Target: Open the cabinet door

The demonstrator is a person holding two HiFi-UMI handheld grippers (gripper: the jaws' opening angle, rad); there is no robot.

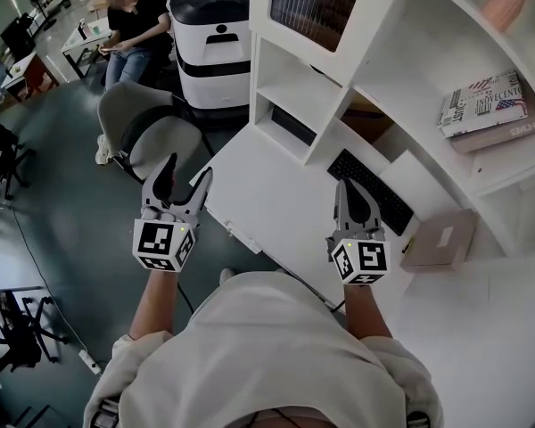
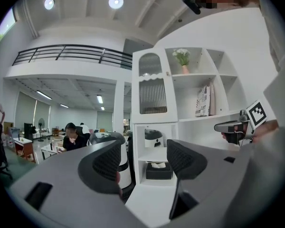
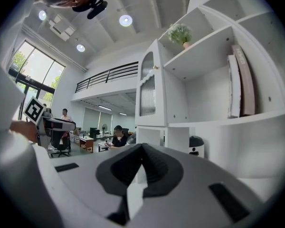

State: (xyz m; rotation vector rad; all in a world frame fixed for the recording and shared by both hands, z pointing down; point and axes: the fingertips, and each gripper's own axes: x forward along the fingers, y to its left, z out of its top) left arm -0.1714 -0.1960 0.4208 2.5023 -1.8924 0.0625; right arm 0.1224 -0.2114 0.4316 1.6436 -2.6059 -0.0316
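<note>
The cabinet door (image 1: pixel 306 4), white-framed with ribbed glass, is closed at the top of the white shelf unit; it also shows in the left gripper view (image 2: pixel 151 87) and the right gripper view (image 3: pixel 147 95). My left gripper (image 1: pixel 185 180) hangs off the desk's left edge, pointing toward the shelf. Its jaws are open with nothing between them (image 2: pixel 145 163). My right gripper (image 1: pixel 347 191) hovers over the white desk (image 1: pixel 267 194) near the keyboard, with its jaws shut and empty (image 3: pixel 141 167). Both grippers are well short of the door.
A black keyboard (image 1: pixel 371 191) lies under the shelf, with a tan box (image 1: pixel 439 239) to its right. Books (image 1: pixel 487 105) rest on a shelf and a black tissue box (image 2: pixel 157 170) in a low cubby. A white-and-black machine (image 1: pixel 212 36), a grey chair (image 1: pixel 148 128) and a seated person (image 1: pixel 130 27) are at the left.
</note>
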